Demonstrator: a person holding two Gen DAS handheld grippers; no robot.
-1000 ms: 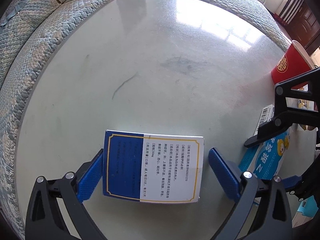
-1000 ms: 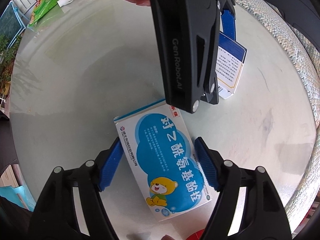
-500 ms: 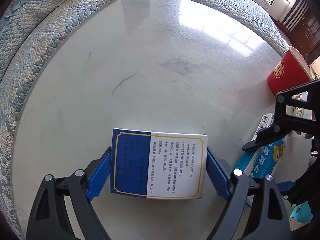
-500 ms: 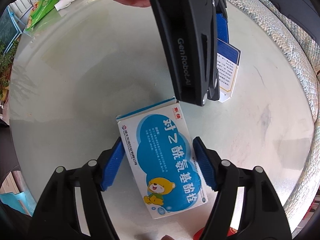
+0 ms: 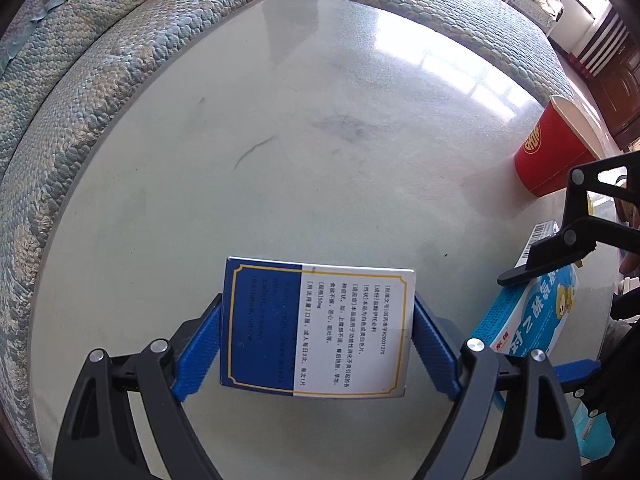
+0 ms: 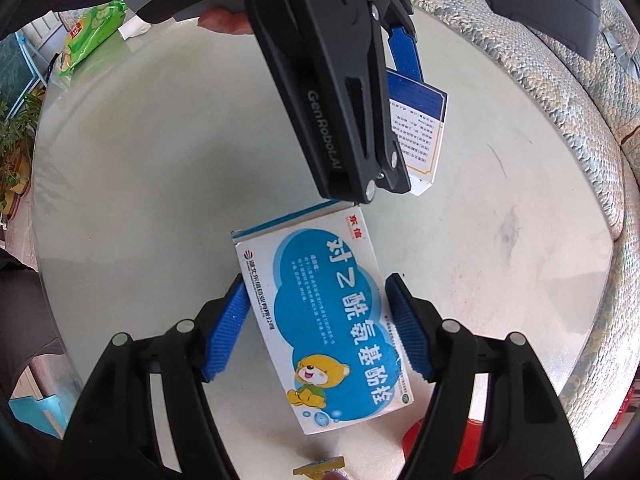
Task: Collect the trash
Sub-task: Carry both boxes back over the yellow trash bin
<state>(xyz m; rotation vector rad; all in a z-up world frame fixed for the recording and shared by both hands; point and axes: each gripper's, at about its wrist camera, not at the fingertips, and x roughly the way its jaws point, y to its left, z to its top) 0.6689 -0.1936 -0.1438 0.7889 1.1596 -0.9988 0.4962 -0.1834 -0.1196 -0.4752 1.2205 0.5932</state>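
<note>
My left gripper (image 5: 316,336) is shut on a blue-and-white medicine box (image 5: 316,328), its blue pads pressed on both short sides, and holds it lifted above the glass table (image 5: 320,128). The same box shows in the right wrist view (image 6: 420,128) behind the left gripper's black body. My right gripper (image 6: 320,328) straddles a light-blue box with a cartoon bear (image 6: 328,320); the pads stand close to its sides, a small gap showing on each side. That box also shows in the left wrist view (image 5: 532,316).
A red paper cup (image 5: 552,148) stands at the table's right edge. A green snack packet (image 6: 88,32) lies at the far left. A patterned sofa (image 5: 80,60) curves around the table. A small yellow wrapper (image 6: 318,466) lies near the front edge.
The left gripper closed on the blue-and-white box and raised it off the table. The right gripper's pads narrowed around the bear box.
</note>
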